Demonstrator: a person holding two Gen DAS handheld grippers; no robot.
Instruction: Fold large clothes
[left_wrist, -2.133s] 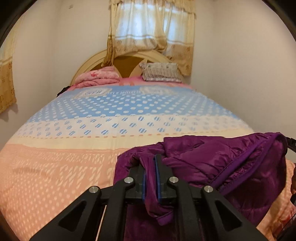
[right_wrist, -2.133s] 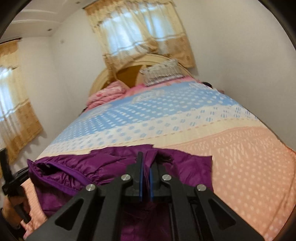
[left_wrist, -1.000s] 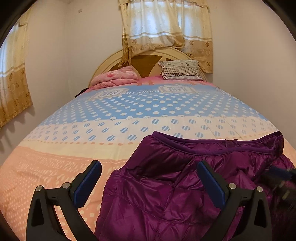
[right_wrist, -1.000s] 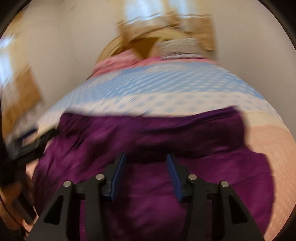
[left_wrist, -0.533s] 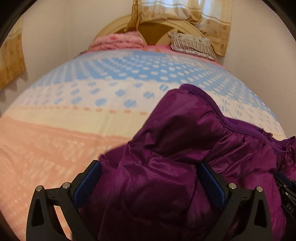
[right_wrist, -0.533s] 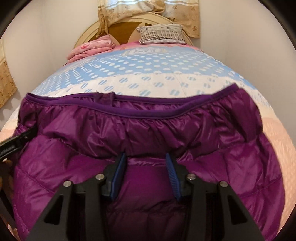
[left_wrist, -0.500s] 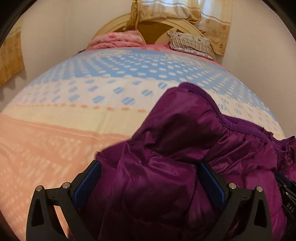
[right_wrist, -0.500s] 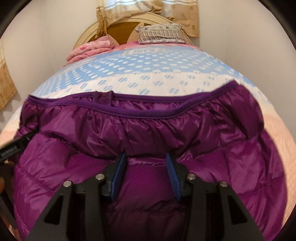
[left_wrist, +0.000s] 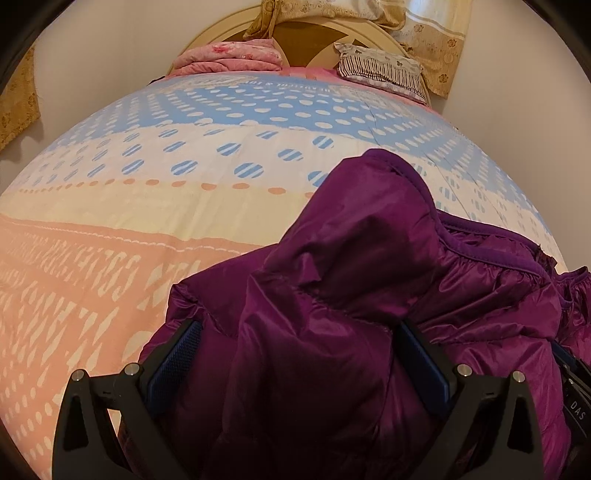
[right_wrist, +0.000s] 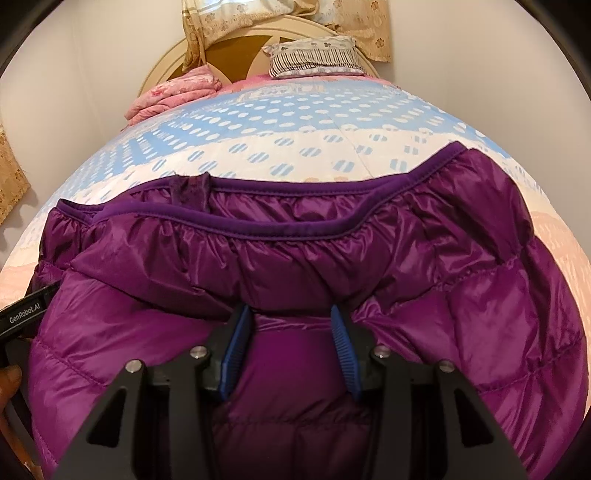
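Lying on the bed: a big purple puffy jacket is spread on the near part of the bed cover.
Jacket edge: a darker purple band runs left to right along the far side of the jacket.
Jacket lump: in the left view one part of the jacket bunches up into a tall bump.
Left gripper: its jaws are spread wide, and the jacket fills the gap between them. The blue pads do not squeeze it.
Right gripper: its jaws stand partly apart, low over the jacket cloth. A fold hides the tips, so I cannot tell if they pinch anything.
Bed cover: orange near, cream in the middle, blue with dots far away.
Far end: a pink folded blanket on the left, a striped pillow on the right, by the round headboard.
Curtains: yellow curtains hang above the headboard.
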